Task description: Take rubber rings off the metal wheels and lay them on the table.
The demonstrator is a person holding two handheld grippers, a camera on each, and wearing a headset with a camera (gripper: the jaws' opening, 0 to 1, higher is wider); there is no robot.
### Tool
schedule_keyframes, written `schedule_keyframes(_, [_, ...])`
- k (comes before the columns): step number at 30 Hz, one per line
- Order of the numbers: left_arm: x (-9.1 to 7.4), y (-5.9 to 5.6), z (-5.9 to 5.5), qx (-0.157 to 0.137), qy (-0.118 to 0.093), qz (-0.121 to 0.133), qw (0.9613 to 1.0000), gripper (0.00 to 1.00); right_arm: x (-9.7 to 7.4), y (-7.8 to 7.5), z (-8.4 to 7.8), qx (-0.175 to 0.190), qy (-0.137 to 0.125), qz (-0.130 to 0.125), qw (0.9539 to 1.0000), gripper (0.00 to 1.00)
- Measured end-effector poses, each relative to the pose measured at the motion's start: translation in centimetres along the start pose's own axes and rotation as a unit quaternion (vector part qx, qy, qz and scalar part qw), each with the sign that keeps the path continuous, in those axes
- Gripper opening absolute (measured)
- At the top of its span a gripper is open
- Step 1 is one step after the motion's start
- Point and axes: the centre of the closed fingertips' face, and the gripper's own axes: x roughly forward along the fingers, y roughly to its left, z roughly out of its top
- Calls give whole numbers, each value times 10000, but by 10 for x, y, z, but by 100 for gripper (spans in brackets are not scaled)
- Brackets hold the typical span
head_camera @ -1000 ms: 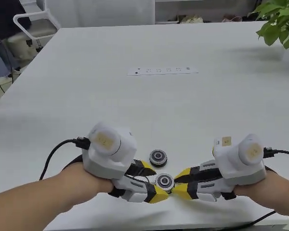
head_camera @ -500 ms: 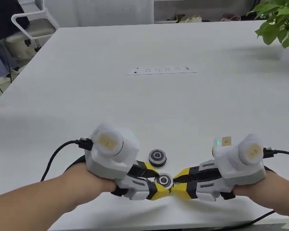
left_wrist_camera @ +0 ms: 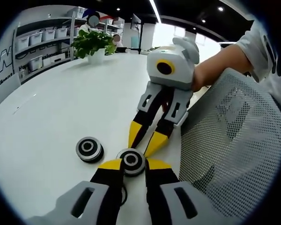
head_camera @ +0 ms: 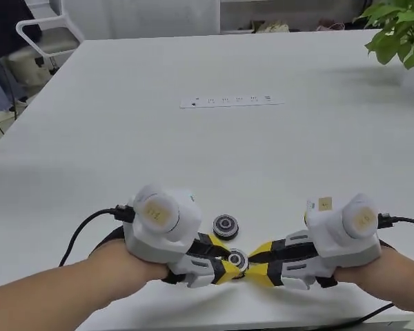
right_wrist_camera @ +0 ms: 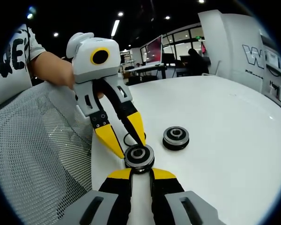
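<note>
Near wheel [head_camera: 236, 259]: small and round, with a black rubber band on the outside, a bright metal hub and a dark bore at the centre. It lies flat on the bench [head_camera: 193, 158], close to the near edge, right between the tips of the two grippers.

Far wheel [head_camera: 225, 225]: same build, black ring in place, lying flat. It sits just beyond the first, toward the bench's middle, apart from it and clear of both grippers.

Left gripper [head_camera: 226, 266]: comes in from the left. Its yellow fingertips [left_wrist_camera: 111, 165] sit on either side of the near wheel, drawn in against its rim and clamped on it. A thin dark loop lies between its jaws just behind the wheel; I cannot tell what it is.

Right gripper [head_camera: 254, 265]: comes in from the opposite side. Its jaws stand a narrow slot apart, with the tips up against the wheel's rim. I cannot tell whether they pinch the rubber or merely touch it.

Bench: white, matt and wide. A white power strip [head_camera: 224, 102] lies flat near the middle. Black cables [head_camera: 83, 221] trail from the grippers toward the near edge.

Room: a leafy green plant [head_camera: 397, 31] stands at the far right corner and a white-framed chair [head_camera: 45, 31] past the far left corner. A grey mesh chair back [left_wrist_camera: 234, 150] stands at the near edge beside the person's arm. Shelves with bins [left_wrist_camera: 42, 37] line the wall under strip lights.
</note>
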Motion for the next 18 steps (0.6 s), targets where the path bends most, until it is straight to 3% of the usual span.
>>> schedule_keyframes(5, [2, 3, 0, 105, -20, 157, 9998, 8, 0, 0, 0, 6, -6, -6, 10000, 12])
schedule_keyframes(9, [4, 2, 0, 453, 21, 258, 9986, 7, 0, 1, 0, 11, 11, -11, 10000, 12])
schedule_keyframes(15, [4, 3, 0, 439, 0, 310, 9986, 7, 0, 1, -1, 15, 56, -33, 10000, 10])
schedule_keyframes(18, [4, 3, 0, 447, -10, 314, 9985, 7, -2, 1, -2, 46, 111, -29, 9999, 5])
